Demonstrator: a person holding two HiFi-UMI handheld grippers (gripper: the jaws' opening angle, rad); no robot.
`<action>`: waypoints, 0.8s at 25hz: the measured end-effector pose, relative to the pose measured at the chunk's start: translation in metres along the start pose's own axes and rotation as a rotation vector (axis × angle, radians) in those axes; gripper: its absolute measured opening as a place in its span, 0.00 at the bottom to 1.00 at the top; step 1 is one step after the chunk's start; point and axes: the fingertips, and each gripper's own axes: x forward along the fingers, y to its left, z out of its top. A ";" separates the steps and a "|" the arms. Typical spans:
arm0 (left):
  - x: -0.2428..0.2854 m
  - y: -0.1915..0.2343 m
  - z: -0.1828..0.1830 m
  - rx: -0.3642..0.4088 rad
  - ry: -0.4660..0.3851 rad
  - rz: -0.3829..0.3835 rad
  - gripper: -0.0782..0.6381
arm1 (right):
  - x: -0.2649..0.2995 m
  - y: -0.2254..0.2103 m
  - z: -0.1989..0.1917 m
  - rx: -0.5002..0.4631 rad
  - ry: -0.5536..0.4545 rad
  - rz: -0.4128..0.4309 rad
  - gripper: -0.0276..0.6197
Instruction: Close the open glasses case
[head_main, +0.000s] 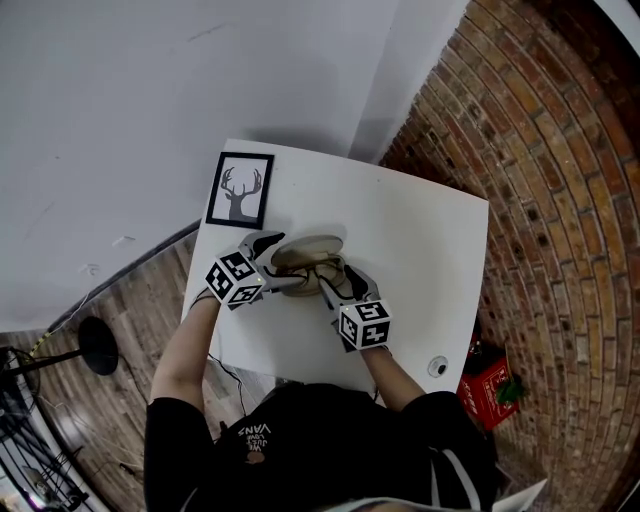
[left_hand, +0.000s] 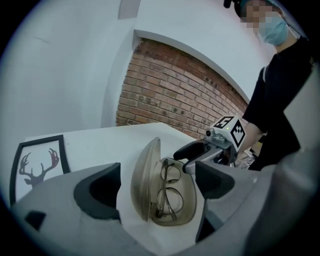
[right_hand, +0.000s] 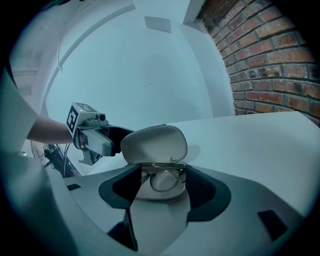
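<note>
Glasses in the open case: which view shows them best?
Left gripper view: the glasses lie fully exposed in the case, both lenses visible. The right gripper view sees them low and partly behind the jaws. In the head view they are too small to make out clearly.

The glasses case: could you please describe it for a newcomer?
On the white table beside the brick wall, look near its middle. The glasses case is a beige oval shell, lid raised, glasses inside, unlike the flat framed deer picture.
</note>
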 end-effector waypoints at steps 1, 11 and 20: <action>0.001 -0.004 0.001 0.011 0.002 -0.012 0.75 | 0.000 0.000 -0.002 0.000 0.004 -0.003 0.44; -0.001 -0.044 -0.004 0.256 0.104 -0.046 0.75 | -0.007 0.002 -0.007 0.004 0.008 -0.022 0.44; -0.001 -0.067 -0.015 0.353 0.162 0.003 0.75 | -0.034 0.001 -0.011 0.041 -0.022 -0.053 0.44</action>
